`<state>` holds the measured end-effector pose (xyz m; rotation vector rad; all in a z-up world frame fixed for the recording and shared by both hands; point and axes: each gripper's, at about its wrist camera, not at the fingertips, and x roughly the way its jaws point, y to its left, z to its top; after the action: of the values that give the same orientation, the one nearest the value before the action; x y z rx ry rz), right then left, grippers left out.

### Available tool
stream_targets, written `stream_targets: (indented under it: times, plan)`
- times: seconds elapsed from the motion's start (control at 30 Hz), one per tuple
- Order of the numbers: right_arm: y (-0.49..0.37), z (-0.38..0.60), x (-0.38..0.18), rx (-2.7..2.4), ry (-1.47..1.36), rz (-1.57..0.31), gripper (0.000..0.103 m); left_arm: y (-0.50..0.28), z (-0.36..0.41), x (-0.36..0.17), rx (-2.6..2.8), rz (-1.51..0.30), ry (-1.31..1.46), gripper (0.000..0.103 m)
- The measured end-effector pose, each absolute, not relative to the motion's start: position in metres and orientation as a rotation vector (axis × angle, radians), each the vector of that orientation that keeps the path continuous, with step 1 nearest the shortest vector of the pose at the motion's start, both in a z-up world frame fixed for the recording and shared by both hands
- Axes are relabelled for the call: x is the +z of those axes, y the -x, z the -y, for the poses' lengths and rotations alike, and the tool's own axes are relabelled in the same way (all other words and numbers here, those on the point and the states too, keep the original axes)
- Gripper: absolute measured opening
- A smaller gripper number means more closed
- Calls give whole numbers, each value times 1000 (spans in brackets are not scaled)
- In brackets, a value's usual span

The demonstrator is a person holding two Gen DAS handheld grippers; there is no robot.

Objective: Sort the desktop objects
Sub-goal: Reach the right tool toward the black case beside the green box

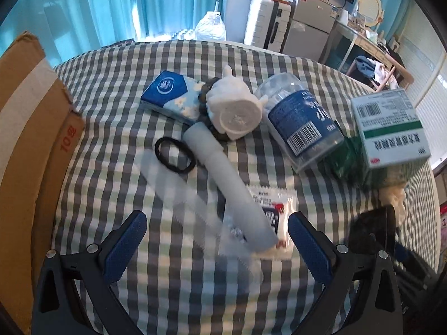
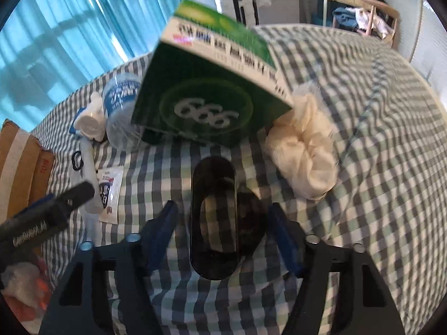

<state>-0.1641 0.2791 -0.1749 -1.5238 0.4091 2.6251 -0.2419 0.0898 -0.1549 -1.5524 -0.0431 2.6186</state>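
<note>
Right now, right gripper (image 2: 223, 224) half-open around the black oval case (image 2: 213, 223) just below the green medicine box (image 2: 206, 83), pads not touching, left gripper (image 1: 216, 237) wide over the white tube (image 1: 232, 184) on the checked surface (image 1: 111, 83).

"999" on green box (image 2: 206, 106), "10" on carton (image 1: 68, 139)

Tube (image 1: 229, 184) lies on sachet (image 1: 275, 209) (hair tie (image 1: 174, 154) left)

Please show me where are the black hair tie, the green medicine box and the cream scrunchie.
black hair tie (image 1: 174, 154), left wrist view, on the loop's near band.
green medicine box (image 2: 206, 106), right wrist view, on its dark green face.
cream scrunchie (image 2: 304, 150), right wrist view, on its bunched middle.
</note>
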Motion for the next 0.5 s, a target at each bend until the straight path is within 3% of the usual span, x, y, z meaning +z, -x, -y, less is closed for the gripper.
stream_targets:
  times: [0.33, 0.4, 0.47, 0.5]
  plan:
    - [155, -287, -176, 2636, 1532, -481, 58, 267, -83, -165, 2657, 51, 1566, 103]
    - [156, -284, -176, 2636, 1532, -484, 58, 265, -82, -163, 2658, 33, 1550, 90]
    - [154, -284, -175, 2637, 1535, -483, 58, 265, -80, -165, 2610, 23, 1557, 49]
    - [153, -284, -175, 2637, 1534, -481, 58, 265, -80, -164, 2595, 12, 1551, 43]
